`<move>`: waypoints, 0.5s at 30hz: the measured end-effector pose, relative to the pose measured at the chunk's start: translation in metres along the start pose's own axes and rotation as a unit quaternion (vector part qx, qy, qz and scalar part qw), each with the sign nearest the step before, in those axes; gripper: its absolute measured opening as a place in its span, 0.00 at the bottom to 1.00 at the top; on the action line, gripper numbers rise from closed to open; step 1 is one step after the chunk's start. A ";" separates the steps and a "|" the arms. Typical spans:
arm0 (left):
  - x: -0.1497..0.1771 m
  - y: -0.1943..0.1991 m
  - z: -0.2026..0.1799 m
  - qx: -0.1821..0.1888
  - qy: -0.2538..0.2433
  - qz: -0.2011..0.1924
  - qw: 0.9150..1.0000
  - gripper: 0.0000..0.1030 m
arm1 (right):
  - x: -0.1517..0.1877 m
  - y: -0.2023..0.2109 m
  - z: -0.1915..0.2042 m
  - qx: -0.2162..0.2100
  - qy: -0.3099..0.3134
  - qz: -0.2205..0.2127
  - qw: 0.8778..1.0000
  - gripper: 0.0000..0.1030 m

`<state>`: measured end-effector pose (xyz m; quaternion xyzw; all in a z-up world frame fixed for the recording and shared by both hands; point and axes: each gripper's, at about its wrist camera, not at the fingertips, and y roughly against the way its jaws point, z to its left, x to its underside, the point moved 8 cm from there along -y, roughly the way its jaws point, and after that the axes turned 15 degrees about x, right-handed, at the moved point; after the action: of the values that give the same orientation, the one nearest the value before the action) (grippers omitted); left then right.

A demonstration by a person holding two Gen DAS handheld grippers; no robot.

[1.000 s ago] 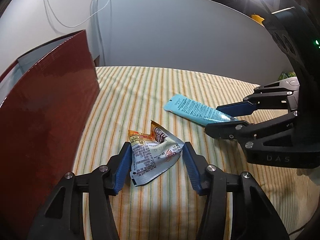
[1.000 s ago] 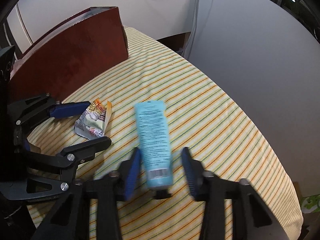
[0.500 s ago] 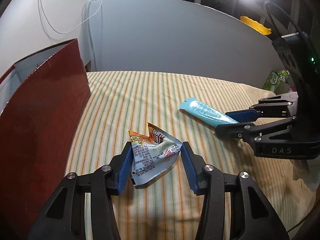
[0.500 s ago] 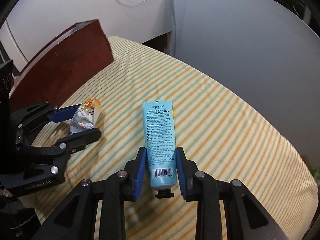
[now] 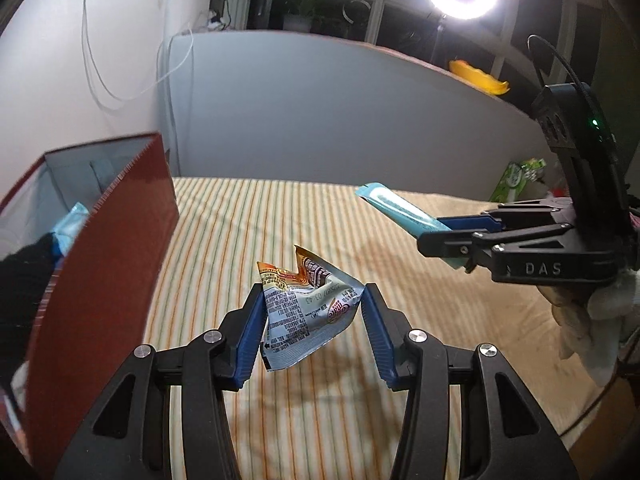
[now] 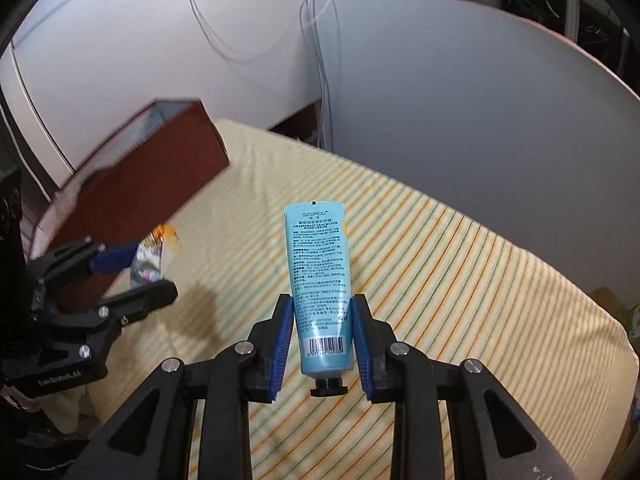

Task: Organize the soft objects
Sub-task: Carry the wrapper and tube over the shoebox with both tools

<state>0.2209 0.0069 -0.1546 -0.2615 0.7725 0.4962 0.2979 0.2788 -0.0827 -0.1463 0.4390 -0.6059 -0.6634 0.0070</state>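
Blue tube sits clamped in right tool, long axis along the fingers, cap end back. Left tool, about half open, pinches a snack packet. Both hang above the striped counter. Box lies left, nearer the left tool.

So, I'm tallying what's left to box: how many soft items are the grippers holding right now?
2. The left gripper holds a crumpled snack packet; the right gripper holds a blue hand cream tube. The red box already contains other items, partly hidden.
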 end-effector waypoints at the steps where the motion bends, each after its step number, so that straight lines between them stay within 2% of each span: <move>1: -0.001 0.007 -0.002 0.002 -0.002 -0.004 1.000 0.45 | -0.003 0.009 0.002 -0.001 0.001 -0.008 1.000 0.25; 7: -0.008 0.054 0.001 0.005 -0.008 -0.038 0.999 0.45 | -0.024 0.051 0.023 -0.014 0.012 -0.048 0.999 0.25; 15: -0.007 0.133 0.039 -0.030 0.007 -0.083 0.996 0.45 | -0.056 0.081 0.073 -0.043 0.040 -0.079 0.995 0.25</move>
<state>0.1403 0.0932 -0.0816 -0.3369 0.7351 0.4911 0.3240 0.2284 -0.0157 -0.0572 0.5111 -0.5392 -0.6694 -0.0022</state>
